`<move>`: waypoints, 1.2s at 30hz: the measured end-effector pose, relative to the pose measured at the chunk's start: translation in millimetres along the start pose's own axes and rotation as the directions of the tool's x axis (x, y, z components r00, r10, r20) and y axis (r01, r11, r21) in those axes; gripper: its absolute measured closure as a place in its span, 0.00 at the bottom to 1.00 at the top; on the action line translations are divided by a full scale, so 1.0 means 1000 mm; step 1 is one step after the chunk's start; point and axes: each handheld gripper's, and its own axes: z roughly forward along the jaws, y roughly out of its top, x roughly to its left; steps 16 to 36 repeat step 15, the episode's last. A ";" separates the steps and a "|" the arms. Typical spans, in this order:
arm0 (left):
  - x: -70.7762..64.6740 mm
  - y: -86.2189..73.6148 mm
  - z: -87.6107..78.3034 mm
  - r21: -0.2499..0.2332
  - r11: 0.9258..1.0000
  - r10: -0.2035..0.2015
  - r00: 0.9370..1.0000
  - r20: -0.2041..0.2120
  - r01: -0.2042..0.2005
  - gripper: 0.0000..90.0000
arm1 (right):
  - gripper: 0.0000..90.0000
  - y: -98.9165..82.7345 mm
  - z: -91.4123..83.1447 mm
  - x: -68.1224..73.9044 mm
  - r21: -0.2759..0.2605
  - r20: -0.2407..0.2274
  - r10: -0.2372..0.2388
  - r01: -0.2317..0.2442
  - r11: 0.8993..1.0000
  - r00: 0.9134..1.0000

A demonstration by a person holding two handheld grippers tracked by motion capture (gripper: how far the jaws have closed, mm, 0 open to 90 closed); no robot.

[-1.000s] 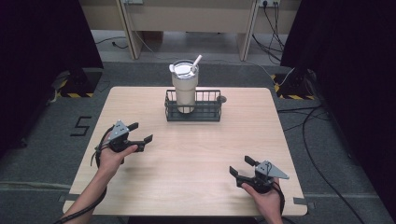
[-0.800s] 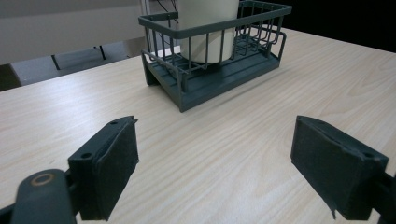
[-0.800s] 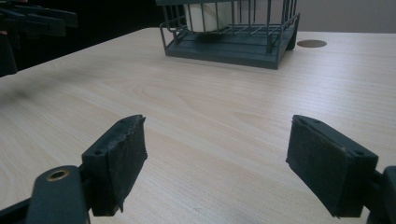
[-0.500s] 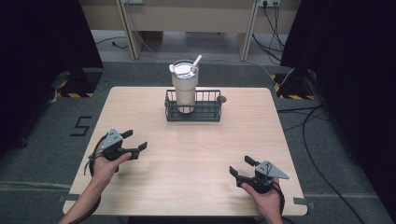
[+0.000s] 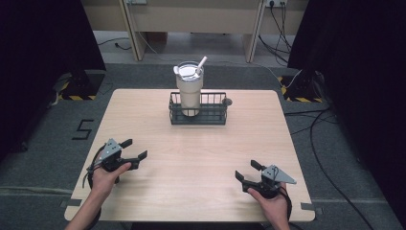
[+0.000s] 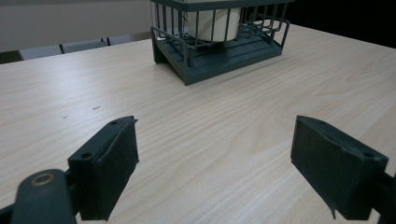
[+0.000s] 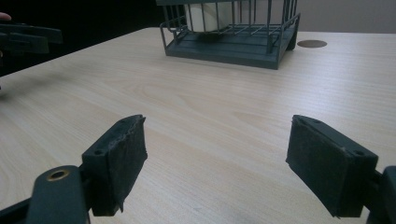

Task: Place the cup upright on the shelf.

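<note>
Standing in the wire basket (image 5: 198, 115), tumbler (image 5: 189, 93) well beyond both gaping grippers (image 5: 134, 149)

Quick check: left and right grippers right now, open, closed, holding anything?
Left gripper: open, holding nothing, over the wooden table.
Right gripper: open, holding nothing, near the table's front edge.

Both forearms come in from the near edge, each hand wrapped around the grip of its tool. The left tool (image 5: 130, 149) is held toward the left side, its jaws spread wide — nothing between them. The right tool (image 5: 246, 170) sits low at the near right, jaws likewise wide apart and empty, angled inward toward the middle.
</note>
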 end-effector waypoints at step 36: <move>-0.005 -0.008 0.002 0.012 1.000 -0.005 0.999 0.032 0.005 0.16 | 0.22 0.000 0.000 0.000 -0.002 -0.003 -0.002 0.002 1.000 1.000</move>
